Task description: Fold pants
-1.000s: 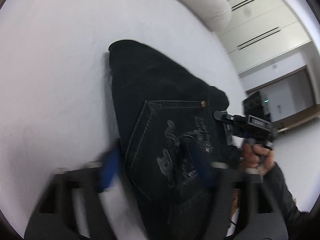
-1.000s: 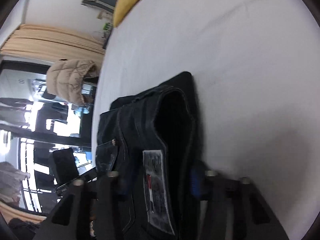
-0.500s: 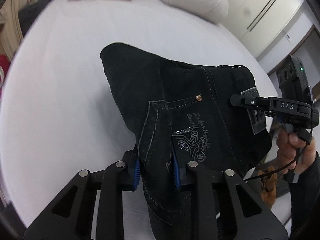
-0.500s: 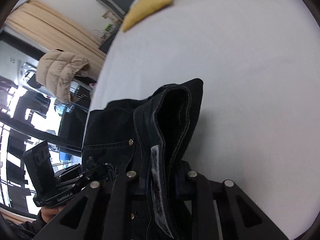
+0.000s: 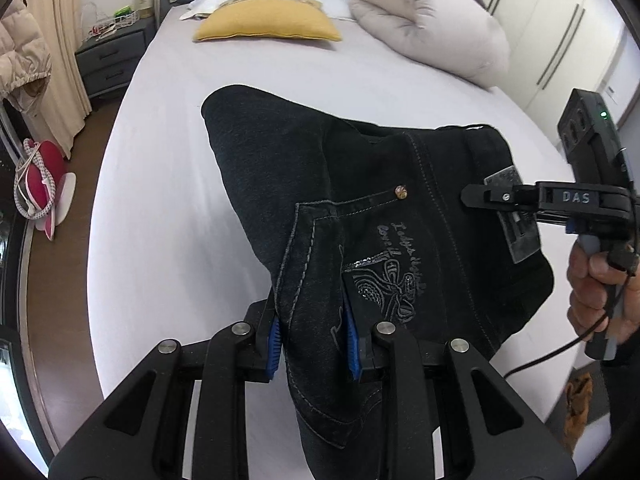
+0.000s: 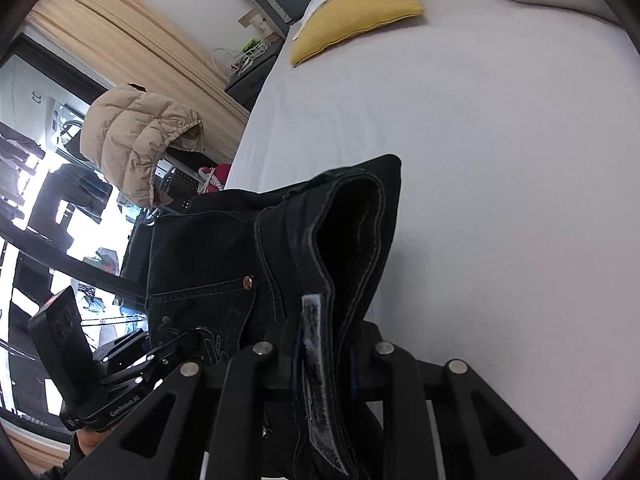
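Black pants (image 5: 360,208) held up over the white bed (image 5: 168,200), left tongs (image 5: 312,334) pinching the back pocket, right tongs (image 6: 324,354) clamping the waistband.

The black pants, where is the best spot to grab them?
Grab the black pants at the thick waistband edge, one hand-held gripper near each end, coming from the near bed side. The left hand-held gripper pinches by the stitched pocket, the right hand-held gripper by the label; the stiff layered band bunches least.
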The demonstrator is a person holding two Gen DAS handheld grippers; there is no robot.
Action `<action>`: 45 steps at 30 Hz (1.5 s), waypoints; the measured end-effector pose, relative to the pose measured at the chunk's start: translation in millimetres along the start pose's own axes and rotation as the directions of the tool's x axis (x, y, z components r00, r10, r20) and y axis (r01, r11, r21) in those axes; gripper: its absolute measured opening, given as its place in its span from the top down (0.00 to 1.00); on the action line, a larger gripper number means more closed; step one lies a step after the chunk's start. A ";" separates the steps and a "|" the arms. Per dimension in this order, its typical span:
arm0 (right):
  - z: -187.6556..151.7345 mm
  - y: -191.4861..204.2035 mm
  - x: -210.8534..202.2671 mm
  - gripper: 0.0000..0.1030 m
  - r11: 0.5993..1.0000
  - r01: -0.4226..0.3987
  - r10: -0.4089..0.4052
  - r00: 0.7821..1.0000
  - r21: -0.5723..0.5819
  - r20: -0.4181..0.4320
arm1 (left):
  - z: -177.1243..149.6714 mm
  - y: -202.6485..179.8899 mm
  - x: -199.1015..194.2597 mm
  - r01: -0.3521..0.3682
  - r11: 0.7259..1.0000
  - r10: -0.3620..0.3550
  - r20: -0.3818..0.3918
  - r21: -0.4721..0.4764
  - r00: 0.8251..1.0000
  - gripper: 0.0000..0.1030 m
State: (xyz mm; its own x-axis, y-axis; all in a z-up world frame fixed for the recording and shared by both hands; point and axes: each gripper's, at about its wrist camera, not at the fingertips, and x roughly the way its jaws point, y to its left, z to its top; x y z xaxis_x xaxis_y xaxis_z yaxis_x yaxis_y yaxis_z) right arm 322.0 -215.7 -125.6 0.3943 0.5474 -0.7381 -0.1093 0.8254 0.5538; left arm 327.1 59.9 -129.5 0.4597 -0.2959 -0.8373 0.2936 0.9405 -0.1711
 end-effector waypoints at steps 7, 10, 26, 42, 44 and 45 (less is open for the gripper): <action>32.9 -11.3 43.4 0.81 0.998 0.028 -0.027 1.000 0.047 -0.010 | 23.9 26.0 51.9 -0.006 1.000 0.005 -0.039 -0.010 0.999 0.77; 30.3 -32.3 55.5 0.81 0.995 0.038 -0.036 0.999 0.097 -0.023 | 27.2 32.7 75.7 -0.010 1.000 0.011 -0.054 0.007 0.998 0.77; -3.6 -69.3 58.9 0.32 0.983 0.002 -0.012 0.999 0.186 0.053 | -0.9 69.9 67.5 -0.010 0.994 0.014 0.044 -0.105 0.999 0.41; -95.8 56.2 -127.1 0.00 0.931 0.359 -0.246 0.749 -0.064 0.615 | -101.2 -52.2 -236.9 -0.388 0.914 0.346 0.731 -0.121 0.587 0.00; -107.3 74.0 -146.1 0.00 0.915 0.399 -0.261 0.694 -0.056 0.671 | -120.0 -63.6 -260.4 -0.402 0.906 0.352 0.759 -0.130 0.547 0.00; -116.4 84.7 -158.7 0.00 0.903 0.426 -0.273 0.653 -0.044 0.707 | -125.5 -70.1 -271.9 -0.420 0.896 0.376 0.754 -0.146 0.539 0.00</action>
State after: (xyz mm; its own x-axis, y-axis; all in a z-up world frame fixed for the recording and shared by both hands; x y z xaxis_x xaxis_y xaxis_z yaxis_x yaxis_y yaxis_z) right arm 144.0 -216.6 -6.4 0.9320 0.0344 -0.3607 0.0289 0.9853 0.1686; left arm 76.3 95.4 45.0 0.9899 0.0678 -0.1242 -0.0525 0.9911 0.1224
